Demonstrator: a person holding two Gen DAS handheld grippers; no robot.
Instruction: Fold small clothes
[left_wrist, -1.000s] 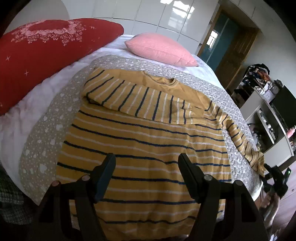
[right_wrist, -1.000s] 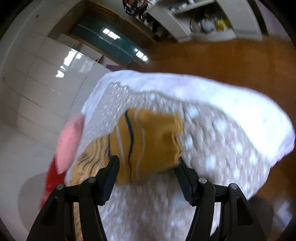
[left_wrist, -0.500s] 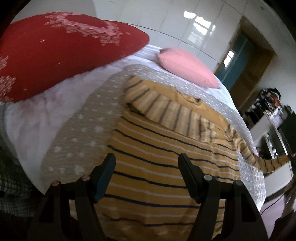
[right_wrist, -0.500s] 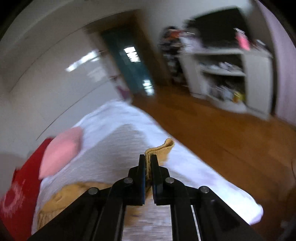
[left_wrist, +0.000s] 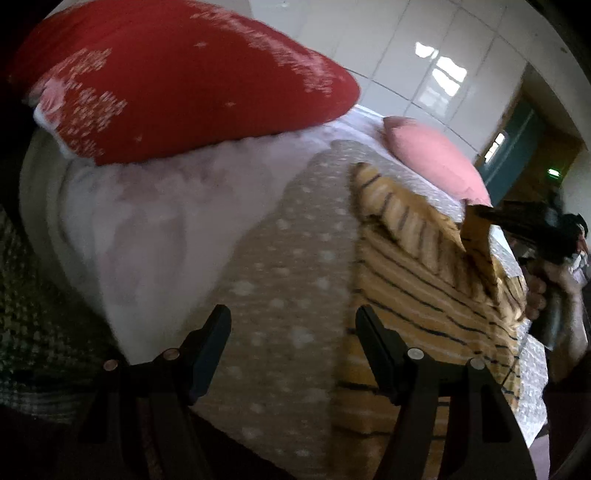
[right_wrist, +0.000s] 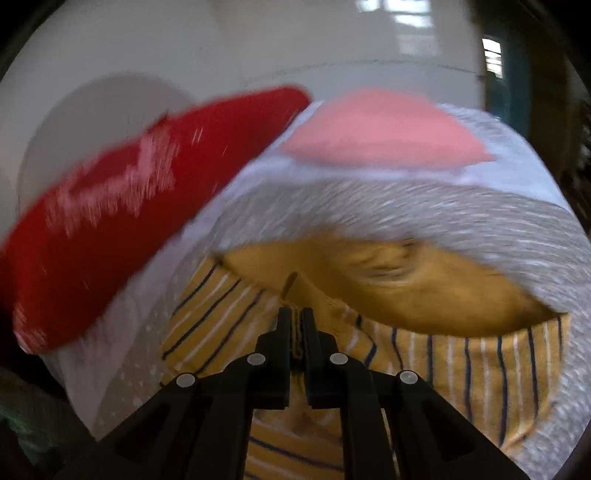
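Observation:
A mustard-yellow sweater with navy and white stripes (left_wrist: 417, 280) lies on the grey dotted blanket (left_wrist: 291, 266). One sleeve is folded across its chest. My left gripper (left_wrist: 293, 325) is open and empty, low over the blanket by the sweater's left edge. My right gripper (right_wrist: 294, 321) is shut on the cuff of the other sleeve (right_wrist: 294, 291) and holds it lifted above the sweater's body (right_wrist: 424, 354). In the left wrist view the right gripper (left_wrist: 480, 216) shows at the right, with the sleeve hanging from it.
A big red pillow (left_wrist: 177, 88) lies at the bed's left and a pink pillow (left_wrist: 436, 158) at its far end. White bedding (left_wrist: 140, 218) lies under the blanket. A white wardrobe wall and a dark doorway (left_wrist: 517, 147) stand behind.
The right gripper closed on the sleeve cuff at the bed's right edge and carried it up and over the sweater. The left gripper swung left, off the sweater toward the blanket.

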